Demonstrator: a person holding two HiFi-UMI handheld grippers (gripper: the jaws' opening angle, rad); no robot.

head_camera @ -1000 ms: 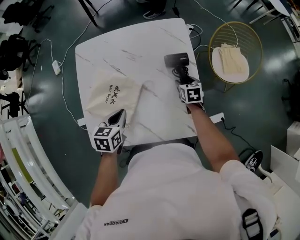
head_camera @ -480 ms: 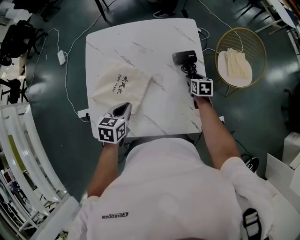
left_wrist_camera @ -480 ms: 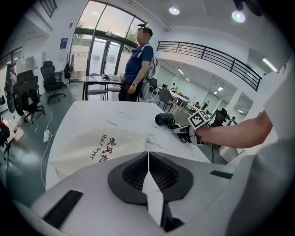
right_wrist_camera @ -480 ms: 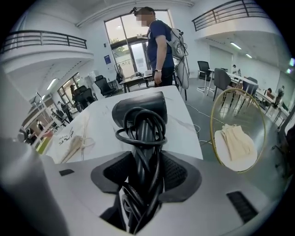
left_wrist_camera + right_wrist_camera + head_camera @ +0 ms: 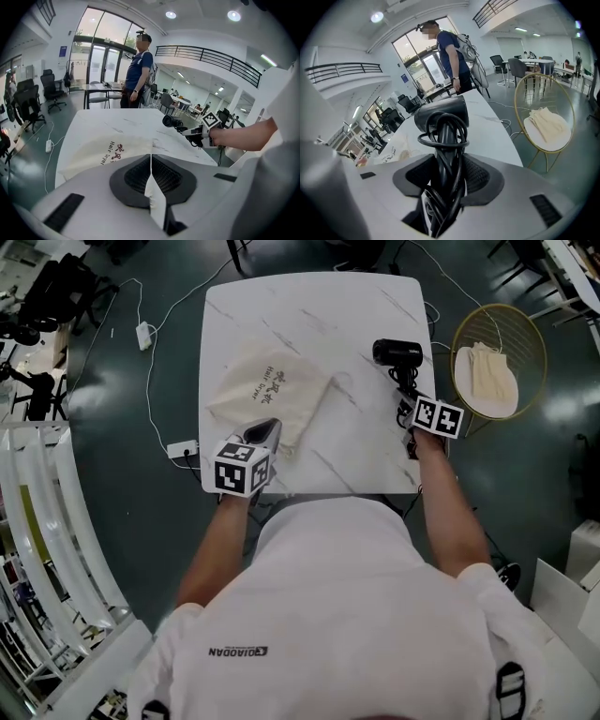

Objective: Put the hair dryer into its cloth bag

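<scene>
The right gripper [image 5: 446, 187] has just been closing its jaws and now clamps the handle, wound with its cord, of the one hair dryer [image 5: 440, 112], at the right side of the table [image 5: 309, 315]. The dryer is probably rigid and nose-heavy, so the handle suits. The left gripper [image 5: 151, 173] pinches an edge of the single cloth bag [image 5: 110, 147], which looks limp and light.

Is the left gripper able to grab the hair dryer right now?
Probably not. The left gripper has its jaws shut on the bag's edge. The hair dryer is across the table, between the jaws of the right gripper, which have just been closing on it.
</scene>
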